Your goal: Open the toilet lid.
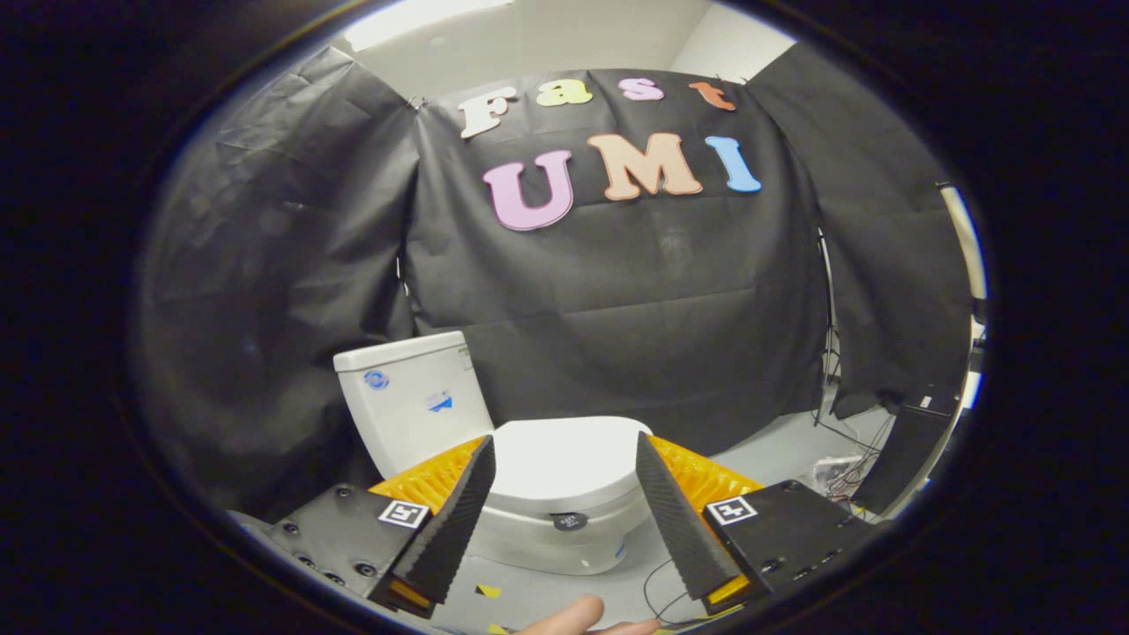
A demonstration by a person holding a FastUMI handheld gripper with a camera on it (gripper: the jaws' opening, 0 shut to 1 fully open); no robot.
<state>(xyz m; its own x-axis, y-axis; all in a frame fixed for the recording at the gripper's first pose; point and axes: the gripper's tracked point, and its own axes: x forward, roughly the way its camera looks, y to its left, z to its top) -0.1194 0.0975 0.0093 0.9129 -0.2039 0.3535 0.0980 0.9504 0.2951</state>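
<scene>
Toilet lid [564, 459] lies flat and closed on the bowl, in front of the white tank [410, 397]. Tongs [564, 507] are spread wide, empty, framing the lid from short of it. Judging by this, nothing is done yet: reaching, catching the front edge and lifting all remain.

a toilet [564, 494] stands on the floor [776, 454] before the booth's cloth wall [617, 300], lid [564, 459] down over the bowl and tank [410, 401] behind it, to the left. the claw [564, 472] hangs above and in front, its two fingers [459, 503] spread wide with the lid framed between them, touching nothing. loose cables [842, 476] lie on the floor to the right, near a dark box [908, 445] by the wall. a fingertip [564, 617] shows below the claw.
</scene>
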